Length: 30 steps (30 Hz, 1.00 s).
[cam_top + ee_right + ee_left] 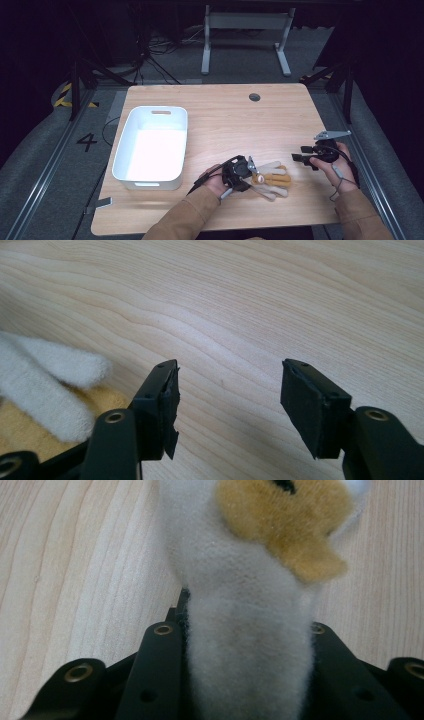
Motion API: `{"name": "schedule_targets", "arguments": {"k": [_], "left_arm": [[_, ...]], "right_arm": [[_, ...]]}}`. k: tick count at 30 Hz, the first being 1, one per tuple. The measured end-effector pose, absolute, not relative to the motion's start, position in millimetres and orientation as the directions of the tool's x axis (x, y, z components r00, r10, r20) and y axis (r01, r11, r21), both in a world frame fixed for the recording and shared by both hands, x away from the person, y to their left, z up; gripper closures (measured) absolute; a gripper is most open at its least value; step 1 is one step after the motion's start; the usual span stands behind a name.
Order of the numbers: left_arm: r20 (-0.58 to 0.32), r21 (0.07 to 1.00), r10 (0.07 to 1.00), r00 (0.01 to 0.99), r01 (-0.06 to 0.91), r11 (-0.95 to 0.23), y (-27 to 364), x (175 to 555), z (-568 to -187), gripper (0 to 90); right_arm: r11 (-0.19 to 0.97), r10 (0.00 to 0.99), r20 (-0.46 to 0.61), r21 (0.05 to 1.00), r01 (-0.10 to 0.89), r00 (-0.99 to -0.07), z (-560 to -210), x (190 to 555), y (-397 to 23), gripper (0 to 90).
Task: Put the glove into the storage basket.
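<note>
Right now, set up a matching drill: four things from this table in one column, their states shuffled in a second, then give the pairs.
Things:
1. left gripper
2. right gripper
3. white bin
4. plush toy

States:
A. empty, at the table's left
B. jaws apart, nothing between them
C. lying on the wood, white and tan
D. closed on soft white fabric

Pairs: 1-D, 2-B, 3-A, 4-C

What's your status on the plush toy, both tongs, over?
Left tongs shut on plush toy, toy lying on the table. Right tongs open, empty, just right of the toy. White bin left of it, path unobstructed.
</note>
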<state>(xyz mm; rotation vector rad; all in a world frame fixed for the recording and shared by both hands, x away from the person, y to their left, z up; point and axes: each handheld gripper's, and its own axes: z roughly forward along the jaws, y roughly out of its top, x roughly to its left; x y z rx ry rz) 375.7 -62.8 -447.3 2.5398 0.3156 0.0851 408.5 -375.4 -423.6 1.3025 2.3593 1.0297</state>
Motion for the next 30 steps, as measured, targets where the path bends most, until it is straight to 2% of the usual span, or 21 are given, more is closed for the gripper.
{"name": "schedule_targets", "arguments": {"k": [3, 19, 30], "left_arm": [[-0.039, 0.554, 0.257, 0.966, 0.235, -0.798, -62, 378, -447, 71.2], [-0.102, 0.596, 0.245, 0.964, 0.257, -0.761, -59, 379, -434, 71.5], [-0.144, 0.564, 0.306, 0.941, 0.332, -0.756, -52, 380, -418, 71.4]], "right_arm": [[0.347, 0.819, 0.107, 0.69, 0.635, -0.564, -424, 409, -377, 41.6], [0.328, 0.832, 0.115, 0.688, 0.647, -0.543, -425, 405, -385, 41.7], [0.334, 0.826, 0.112, 0.69, 0.641, -0.552, -424, 409, -383, 41.7]]}}
